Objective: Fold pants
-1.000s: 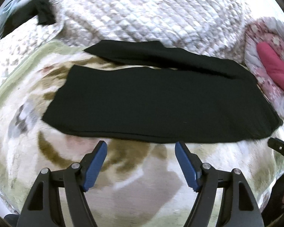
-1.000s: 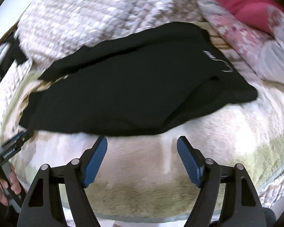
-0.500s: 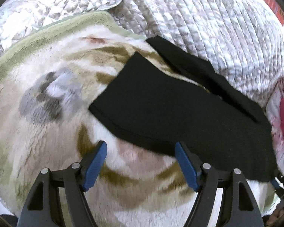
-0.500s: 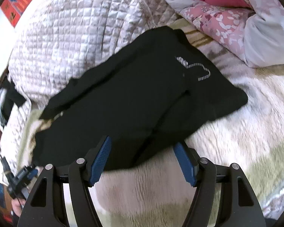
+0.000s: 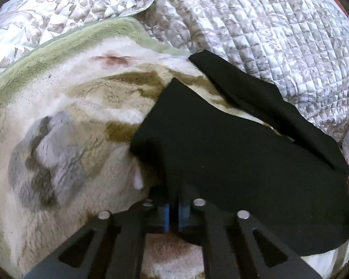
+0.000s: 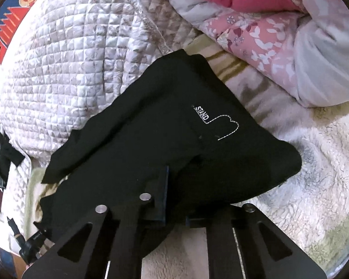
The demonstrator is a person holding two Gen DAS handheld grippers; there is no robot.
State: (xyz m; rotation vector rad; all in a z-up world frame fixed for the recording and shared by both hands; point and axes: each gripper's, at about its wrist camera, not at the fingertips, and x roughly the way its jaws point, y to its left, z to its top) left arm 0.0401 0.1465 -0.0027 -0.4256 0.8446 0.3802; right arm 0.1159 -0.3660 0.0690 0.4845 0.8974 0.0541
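1. the left gripper [image 5: 173, 209] is seen pressed together, its blue pads pinching the near edge of the black fabric pants [image 5: 239, 162].
2. the right gripper [image 6: 174, 200] is seen clamped on the near edge of the black fabric pants [image 6: 165, 144]; one blue pad is visible above the cloth, the other is hidden under it.
3. the pants are laid across the cream plush blanket with brown and grey patches [image 5: 65, 144], one leg spread apart from the other at the far end.
4. white stitched lettering [image 6: 203, 114] is shown on the pants near the waist.
5. a grey-white quilted bedspread [image 5: 279, 34] is located behind the pants.
6. a pink floral duvet [image 6: 263, 37] is located at the far right.
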